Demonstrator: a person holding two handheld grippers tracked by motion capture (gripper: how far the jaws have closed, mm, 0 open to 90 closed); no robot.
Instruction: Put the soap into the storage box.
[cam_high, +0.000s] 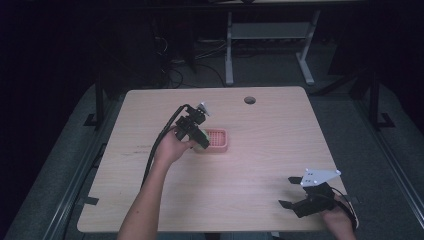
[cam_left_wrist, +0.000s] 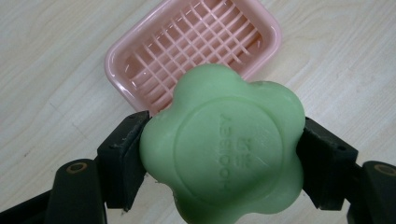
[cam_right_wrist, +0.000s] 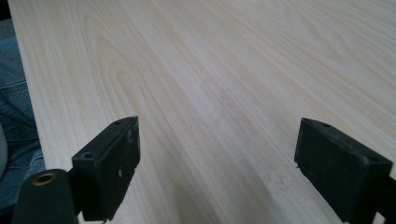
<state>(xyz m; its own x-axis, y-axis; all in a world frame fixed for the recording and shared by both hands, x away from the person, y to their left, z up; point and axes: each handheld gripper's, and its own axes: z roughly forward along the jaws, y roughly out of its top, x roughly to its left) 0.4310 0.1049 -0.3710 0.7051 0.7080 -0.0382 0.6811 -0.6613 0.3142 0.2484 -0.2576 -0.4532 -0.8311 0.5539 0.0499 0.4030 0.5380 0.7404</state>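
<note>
Beside pink soap dish (cam_left_wrist: 196, 51), green soap (cam_left_wrist: 224, 149) clamped in left gripper (cam_left_wrist: 224, 158), nothing between.

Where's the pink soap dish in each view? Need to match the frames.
High view: pink soap dish at table centre, just right of the left gripper.
Left gripper view: upper middle, behind the green soap clamped in the jaws.
Right gripper view: not in it.
Shared landmark: the pale wooden table.

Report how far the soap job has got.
Done: the left gripper has the green soap clamped between its jaws. In hand: it holds the soap at the near edge of the pink soap dish. Left: lowering it onto the dish's grid and letting go. The right gripper rests open over bare table.
</note>
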